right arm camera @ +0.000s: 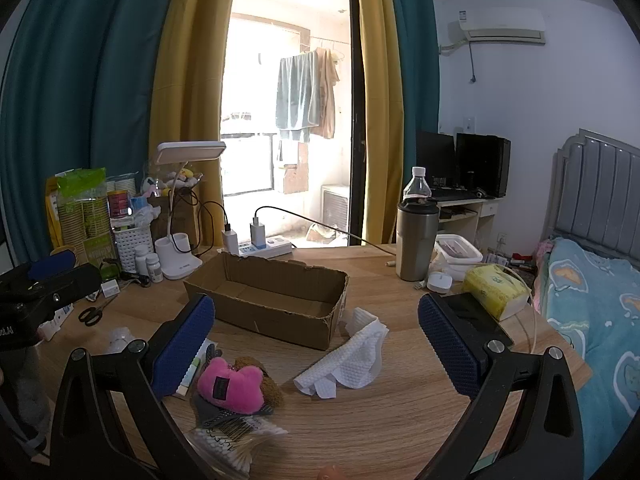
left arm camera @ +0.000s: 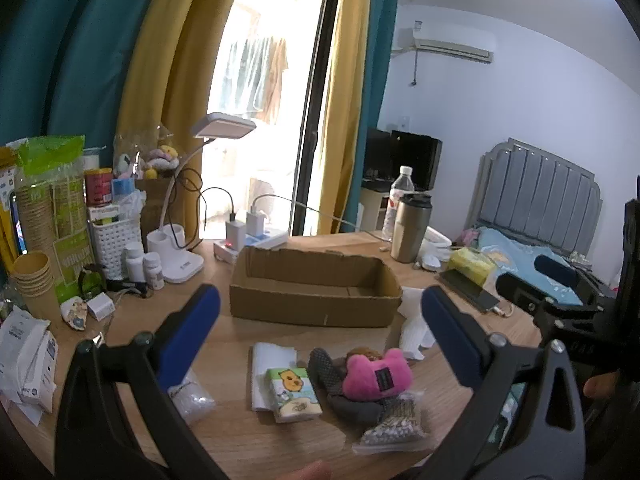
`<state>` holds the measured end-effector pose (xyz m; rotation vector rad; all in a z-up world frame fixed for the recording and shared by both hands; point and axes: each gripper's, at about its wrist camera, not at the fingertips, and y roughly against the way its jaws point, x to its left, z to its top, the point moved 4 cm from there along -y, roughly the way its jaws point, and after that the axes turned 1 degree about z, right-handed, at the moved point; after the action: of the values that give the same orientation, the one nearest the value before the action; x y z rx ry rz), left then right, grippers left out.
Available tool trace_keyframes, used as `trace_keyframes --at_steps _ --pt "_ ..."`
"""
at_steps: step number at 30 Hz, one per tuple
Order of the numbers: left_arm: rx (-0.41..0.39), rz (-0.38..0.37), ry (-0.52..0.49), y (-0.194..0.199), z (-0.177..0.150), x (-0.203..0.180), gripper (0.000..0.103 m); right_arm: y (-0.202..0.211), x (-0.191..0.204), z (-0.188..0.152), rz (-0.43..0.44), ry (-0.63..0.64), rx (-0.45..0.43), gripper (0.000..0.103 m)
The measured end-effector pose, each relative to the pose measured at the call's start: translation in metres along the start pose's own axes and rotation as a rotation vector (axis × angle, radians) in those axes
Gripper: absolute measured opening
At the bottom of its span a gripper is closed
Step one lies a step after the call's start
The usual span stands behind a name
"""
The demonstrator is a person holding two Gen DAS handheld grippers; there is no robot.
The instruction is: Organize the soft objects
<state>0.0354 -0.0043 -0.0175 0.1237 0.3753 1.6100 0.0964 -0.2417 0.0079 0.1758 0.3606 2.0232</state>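
An empty cardboard box (left arm camera: 316,292) (right arm camera: 268,300) stands in the middle of the round wooden table. In front of it lies a pile: a pink plush (left arm camera: 378,376) (right arm camera: 230,386) on a grey mesh pouch (left arm camera: 352,402), a brown plush (right arm camera: 272,388) behind it, a cartoon tissue pack (left arm camera: 294,394), and a bag of cotton swabs (left arm camera: 396,426) (right arm camera: 228,446). A crumpled white cloth (right arm camera: 348,360) (left arm camera: 414,330) lies right of the pile. My left gripper (left arm camera: 320,308) hovers open above the pile. My right gripper (right arm camera: 316,316) is open too, over the white cloth.
A desk lamp (right arm camera: 180,208), pill bottles (left arm camera: 142,264), a white basket (left arm camera: 114,244), paper cups (left arm camera: 34,280) and scissors (right arm camera: 92,312) crowd the left. A power strip (right arm camera: 264,248) lies behind the box. A steel tumbler (right arm camera: 416,240), water bottle (right arm camera: 417,184), yellow tissue pack (right arm camera: 496,288) and bed (right arm camera: 600,312) are right.
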Motion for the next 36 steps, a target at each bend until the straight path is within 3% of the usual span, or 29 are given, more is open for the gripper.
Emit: trace_keyframes --at_steps 36 --pt "-0.002 -0.003 -0.003 0.0009 0.0061 -0.0021 0.102 -0.0007 0.0003 -0.0005 0.001 -0.002 0.001 0.103"
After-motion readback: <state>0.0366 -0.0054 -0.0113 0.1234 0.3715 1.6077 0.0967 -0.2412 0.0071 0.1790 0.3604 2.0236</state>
